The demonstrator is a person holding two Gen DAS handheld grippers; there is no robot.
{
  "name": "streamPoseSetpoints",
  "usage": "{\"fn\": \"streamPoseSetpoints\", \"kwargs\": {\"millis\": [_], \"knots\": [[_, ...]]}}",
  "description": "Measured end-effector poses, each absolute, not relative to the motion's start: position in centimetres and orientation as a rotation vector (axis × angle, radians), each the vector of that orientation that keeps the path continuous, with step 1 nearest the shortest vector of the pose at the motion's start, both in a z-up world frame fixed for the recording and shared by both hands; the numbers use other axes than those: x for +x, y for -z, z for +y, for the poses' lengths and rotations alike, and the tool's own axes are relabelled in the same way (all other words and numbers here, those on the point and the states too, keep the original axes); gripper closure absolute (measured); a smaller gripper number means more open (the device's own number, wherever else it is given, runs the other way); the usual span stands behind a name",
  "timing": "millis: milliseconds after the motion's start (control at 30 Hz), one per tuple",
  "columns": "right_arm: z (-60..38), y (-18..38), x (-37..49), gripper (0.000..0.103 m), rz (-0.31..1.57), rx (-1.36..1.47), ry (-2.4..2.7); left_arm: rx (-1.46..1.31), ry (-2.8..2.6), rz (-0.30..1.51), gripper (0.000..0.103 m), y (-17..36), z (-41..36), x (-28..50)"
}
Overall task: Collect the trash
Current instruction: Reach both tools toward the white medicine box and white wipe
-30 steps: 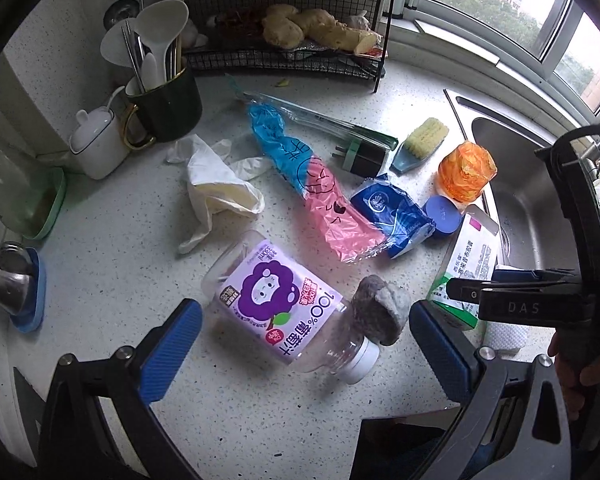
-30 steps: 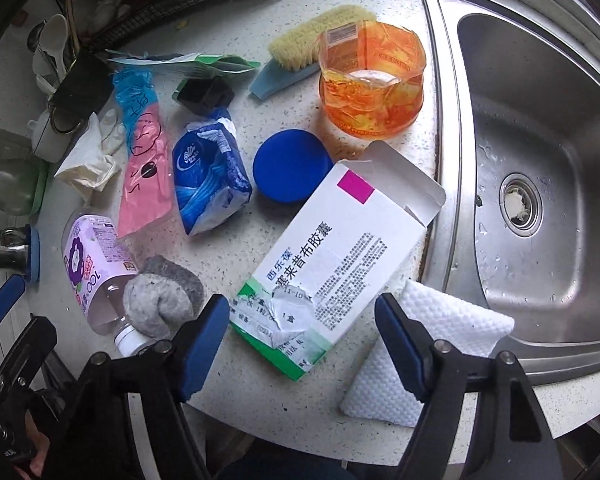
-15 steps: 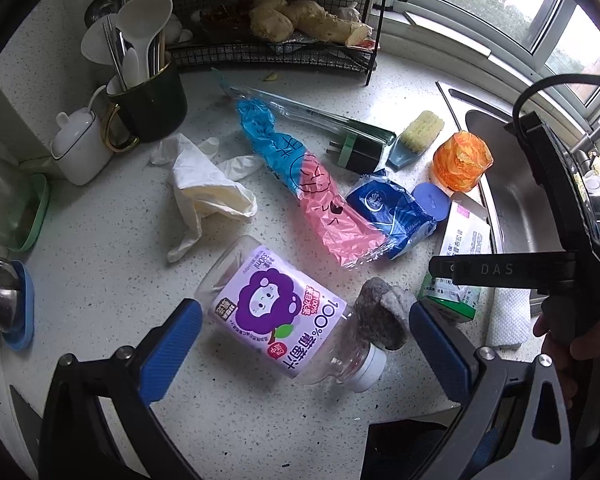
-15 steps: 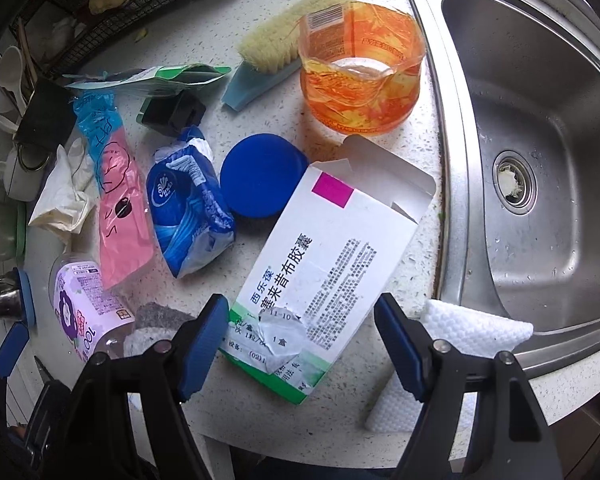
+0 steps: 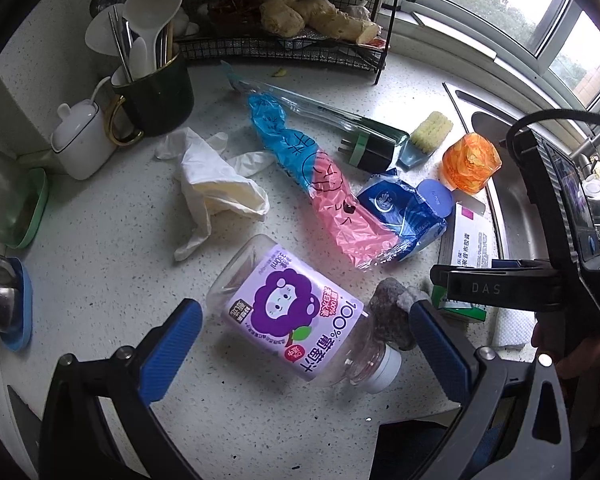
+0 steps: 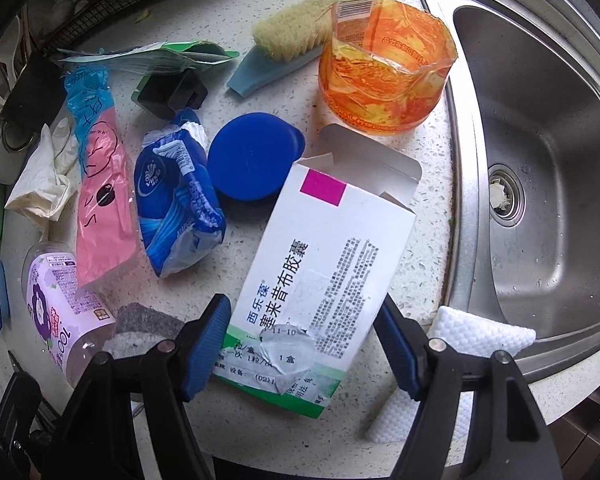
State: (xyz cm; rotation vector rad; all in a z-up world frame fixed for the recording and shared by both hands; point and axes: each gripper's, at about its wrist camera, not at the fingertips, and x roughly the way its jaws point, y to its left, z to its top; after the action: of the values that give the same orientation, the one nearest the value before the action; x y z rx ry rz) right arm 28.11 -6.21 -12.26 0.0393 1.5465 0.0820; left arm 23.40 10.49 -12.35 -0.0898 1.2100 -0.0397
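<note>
Blue-padded left tongs [image 5: 304,344] stand wide, straddling one clear juice bottle [image 5: 296,316] on its side; one grey sponge [image 5: 392,312] sits by the right pad.

Right tongs [image 6: 300,344], jaws just closing, flank one white medicine box [image 6: 320,264] without pressing it; one blue lid [image 6: 252,156] lies beyond.

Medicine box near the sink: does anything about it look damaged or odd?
Yes. The medicine box lies flat on the counter with its end flap open, and its printed label is torn and peeling near the green end. It sits between the open right gripper's jaws, which have just been closing.
</note>
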Motion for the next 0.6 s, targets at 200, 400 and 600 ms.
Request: {"fn": "streamPoseSetpoints", "kwargs": {"millis": [200,400,600], "knots": [[-7.5,11.4,26.1,0.037,1.520,0.041,-0.121,-0.077,0.039,1.202,0.000,11.8,9.6,23.0],[-8.4,9.1,23.6,0.038,1.462,0.053,-0.170,-0.070,0.060,1.182,0.000,10.7,7.9,22.3],[-11.4,5.7,20.8,0.039,1.371,0.055,-0.211,-0.037,0.104,1.165,0.000,9.6,5.0,22.2]]}}
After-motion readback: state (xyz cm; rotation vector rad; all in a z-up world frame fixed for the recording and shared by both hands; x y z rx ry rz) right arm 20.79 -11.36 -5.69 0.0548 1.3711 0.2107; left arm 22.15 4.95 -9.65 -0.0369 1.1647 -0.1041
